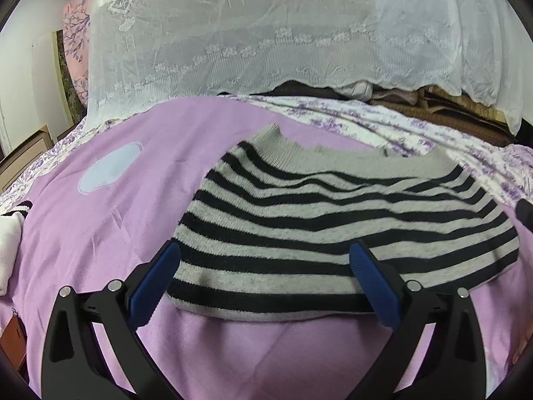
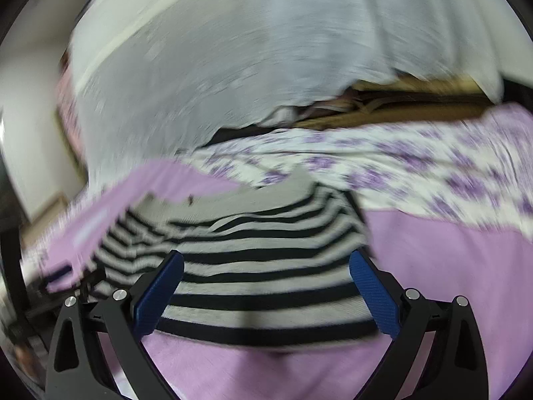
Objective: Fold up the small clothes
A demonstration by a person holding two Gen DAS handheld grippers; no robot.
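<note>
Grey-and-black striped knit: the small sweater (image 1: 336, 230) lies flat on the pink-lilac blanket (image 1: 110, 233) of a bed, its plain grey neck band at the far edge and its bottom hem nearest the cameras; the surface shows shallow ripples across the stripes.

Left claw (image 1: 266, 263): jaws spread wide, nothing between the blue pads (image 1: 156, 283); the claw sits at the near hem, with its left pad over bare blanket just beside the sweater's near-left corner and its right pad over the striped cloth; whether either pad touches the fabric cannot be told.

Right claw (image 2: 266, 268): jaws likewise spread wide, pinching nothing; the sweater (image 2: 260, 266) fills the gap between its pads, the near hem crossing from one pad to the other; this view is heavily blurred, so contact cannot be judged.

Surroundings, left wrist view: a pale blue patch (image 1: 110, 166) on the blanket, well to the left of the sweater; a white sheet with purple flowers (image 1: 383, 126) beyond the sweater's far edge; a white embroidered lace cloth (image 1: 266, 33) hanging behind the bed; a white garment (image 1: 8, 250) at the left edge, partly out of view.
</note>
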